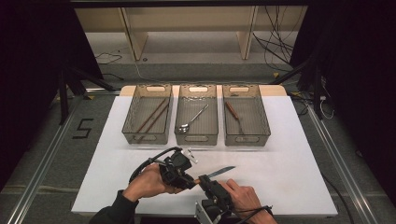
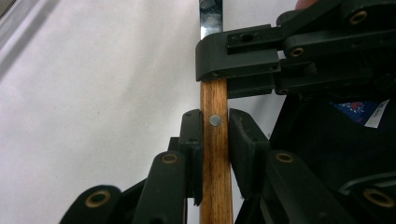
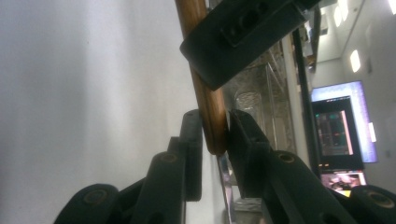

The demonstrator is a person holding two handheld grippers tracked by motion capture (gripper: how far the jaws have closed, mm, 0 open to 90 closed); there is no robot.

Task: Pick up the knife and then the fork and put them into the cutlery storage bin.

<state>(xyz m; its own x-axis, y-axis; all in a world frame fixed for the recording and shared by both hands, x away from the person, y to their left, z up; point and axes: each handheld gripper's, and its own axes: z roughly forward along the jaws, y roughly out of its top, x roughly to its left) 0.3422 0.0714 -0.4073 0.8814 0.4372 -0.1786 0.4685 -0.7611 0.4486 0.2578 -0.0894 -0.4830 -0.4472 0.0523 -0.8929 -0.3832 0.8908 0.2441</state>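
Observation:
A knife with a wooden handle and a steel blade (image 1: 222, 171) hangs just above the white table top near its front edge, blade pointing right. My left gripper (image 1: 192, 181) is shut on the handle (image 2: 215, 154), gripped below its metal rivet. My right gripper (image 1: 203, 180) comes in from the front and is shut on the same handle (image 3: 208, 100) at the end towards the blade. In the left gripper view the right gripper's black jaw crosses the handle higher up, with the blade (image 2: 210, 16) beyond it. The left gripper's jaw crosses the top of the right gripper view.
Three mesh baskets stand in a row at the back of the table. The left basket (image 1: 128, 122) holds chopsticks (image 1: 152, 115), the middle basket (image 1: 178, 122) a metal spoon (image 1: 194, 119), the right basket (image 1: 264, 122) a wooden-handled utensil (image 1: 233, 113). The white table top (image 1: 289, 158) spreads around them.

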